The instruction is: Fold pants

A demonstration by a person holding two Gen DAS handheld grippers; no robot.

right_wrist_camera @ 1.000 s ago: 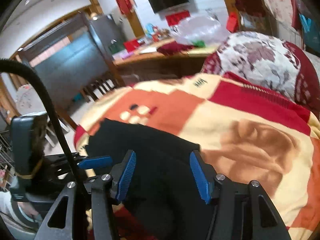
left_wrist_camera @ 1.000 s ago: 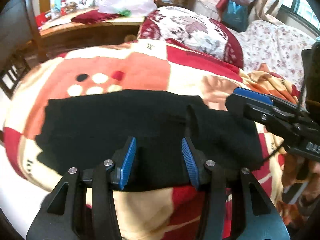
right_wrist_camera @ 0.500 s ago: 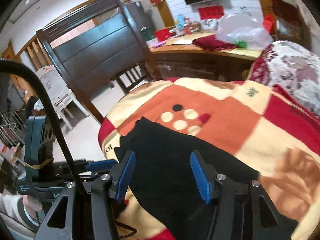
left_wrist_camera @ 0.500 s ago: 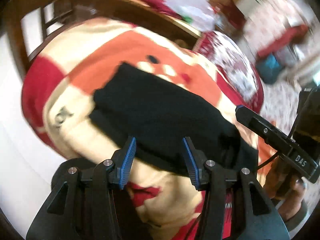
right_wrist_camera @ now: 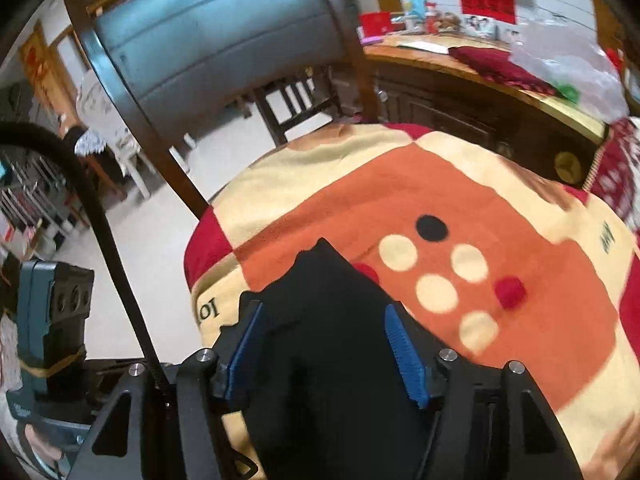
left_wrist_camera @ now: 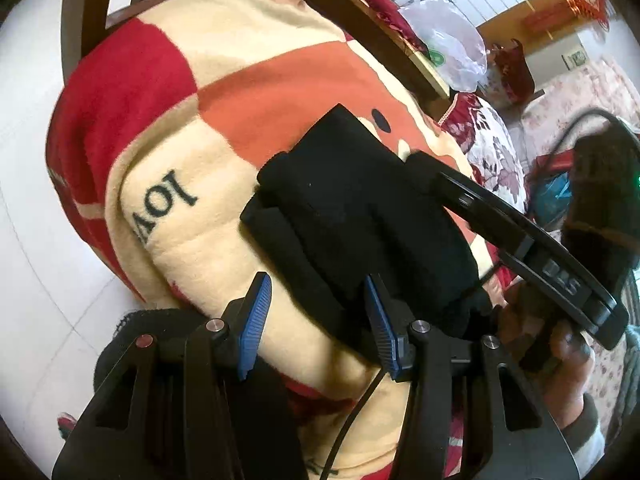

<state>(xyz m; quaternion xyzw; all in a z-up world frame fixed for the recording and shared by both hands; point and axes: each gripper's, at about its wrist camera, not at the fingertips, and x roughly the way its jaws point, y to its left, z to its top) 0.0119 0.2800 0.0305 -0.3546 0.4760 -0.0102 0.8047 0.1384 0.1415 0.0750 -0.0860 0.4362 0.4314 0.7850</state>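
Observation:
The black pants (left_wrist_camera: 360, 216) lie folded in a long band on a red, orange and cream blanket (left_wrist_camera: 192, 120). In the left wrist view my left gripper (left_wrist_camera: 316, 320) is open, its blue pads astride the near edge of the pants. The right gripper's arm (left_wrist_camera: 532, 248) reaches over the pants from the right. In the right wrist view my right gripper (right_wrist_camera: 324, 344) is open with the pants (right_wrist_camera: 320, 300) between and under its blue pads.
The blanket's edge drops to a pale tiled floor (left_wrist_camera: 36, 240) on the left. A dark wooden bed frame (right_wrist_camera: 224, 40) and chair (right_wrist_camera: 296, 100) stand beyond. A wooden desk (right_wrist_camera: 480, 76) with a plastic bag (left_wrist_camera: 452, 48) is behind. A floral pillow (left_wrist_camera: 488, 140) lies far right.
Both cameras swung left toward the narrow end of the pants. The pants now look shorter and thicker, with layers stacked. Both grippers stayed open.

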